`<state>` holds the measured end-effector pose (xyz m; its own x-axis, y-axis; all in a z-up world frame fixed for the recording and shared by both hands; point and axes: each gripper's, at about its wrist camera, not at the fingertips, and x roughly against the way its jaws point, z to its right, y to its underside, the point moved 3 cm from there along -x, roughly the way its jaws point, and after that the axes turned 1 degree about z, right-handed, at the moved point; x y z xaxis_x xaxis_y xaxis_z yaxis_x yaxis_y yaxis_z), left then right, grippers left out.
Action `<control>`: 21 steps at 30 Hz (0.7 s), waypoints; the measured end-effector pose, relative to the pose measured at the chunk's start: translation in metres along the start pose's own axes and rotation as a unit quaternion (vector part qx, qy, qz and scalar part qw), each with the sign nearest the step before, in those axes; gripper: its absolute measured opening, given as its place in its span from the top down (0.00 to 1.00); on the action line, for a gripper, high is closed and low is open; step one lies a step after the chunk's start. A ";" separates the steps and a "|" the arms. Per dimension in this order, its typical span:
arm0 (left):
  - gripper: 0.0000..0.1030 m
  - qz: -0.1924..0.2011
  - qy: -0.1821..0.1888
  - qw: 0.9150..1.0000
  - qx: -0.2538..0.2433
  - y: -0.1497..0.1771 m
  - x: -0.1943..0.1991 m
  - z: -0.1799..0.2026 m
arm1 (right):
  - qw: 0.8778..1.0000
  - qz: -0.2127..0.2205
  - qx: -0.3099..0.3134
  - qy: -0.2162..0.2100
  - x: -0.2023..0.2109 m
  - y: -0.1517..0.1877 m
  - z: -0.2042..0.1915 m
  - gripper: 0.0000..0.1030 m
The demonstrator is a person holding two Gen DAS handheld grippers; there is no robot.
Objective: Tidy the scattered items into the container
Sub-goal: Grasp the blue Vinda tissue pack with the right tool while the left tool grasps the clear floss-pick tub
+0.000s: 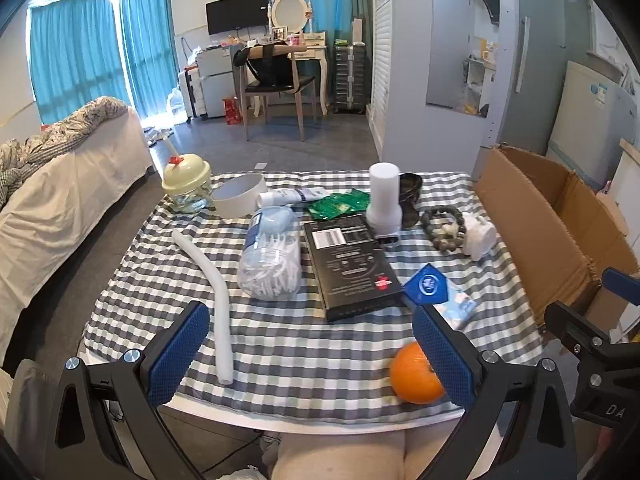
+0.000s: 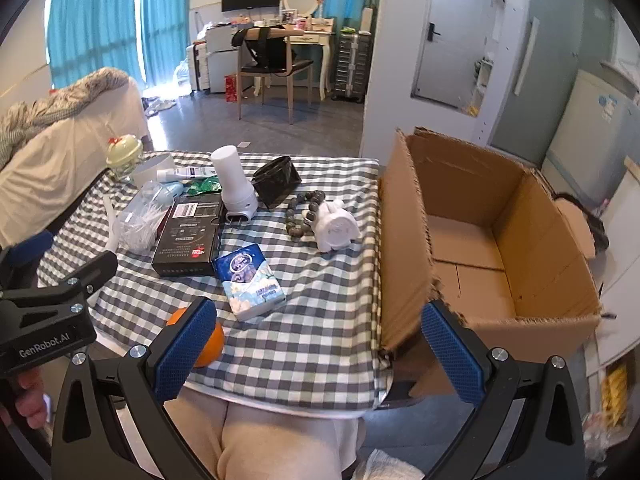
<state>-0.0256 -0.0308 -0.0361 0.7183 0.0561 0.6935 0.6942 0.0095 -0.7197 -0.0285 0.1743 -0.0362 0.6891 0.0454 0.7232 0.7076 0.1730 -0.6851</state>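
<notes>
Scattered items cover the checked tablecloth (image 1: 288, 344), and the one nearest both hands is the orange (image 2: 208, 344) at the table's near edge, just behind the person's lap. In the left wrist view it sits touching or just behind the blue pad of the left gripper's (image 1: 312, 354) right-hand finger, outside the gap; in the right wrist view it lies behind the left-hand finger of the right gripper (image 2: 320, 344), again outside the span. So it lies between the two tools, and either would have to shift sideways to straddle it. Being round, it offers no long axis to align with. The cardboard box (image 2: 540, 240), open and empty, stands just off the table's right edge, on the right hand's side, which I judge favours the right gripper for the carry. Both grippers are spread fully wide and hold nothing. Farther out lie a tissue pack (image 2: 250, 280), a black carton (image 2: 188, 240), and a white bent tube (image 1: 212, 280) running lengthwise away from the left fingers.
</notes>
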 end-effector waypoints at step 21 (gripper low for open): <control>0.00 -0.051 -0.006 0.998 0.031 0.007 -0.068 -0.056 | 0.978 -0.114 0.141 -0.100 -0.136 -0.011 -0.066 0.08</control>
<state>-0.0666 -0.0908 -0.0862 0.6430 0.0629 0.7633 0.7594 0.0769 -0.6461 -0.1195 0.1016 -0.1331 0.4548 0.1602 0.8761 0.7482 0.4647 -0.4735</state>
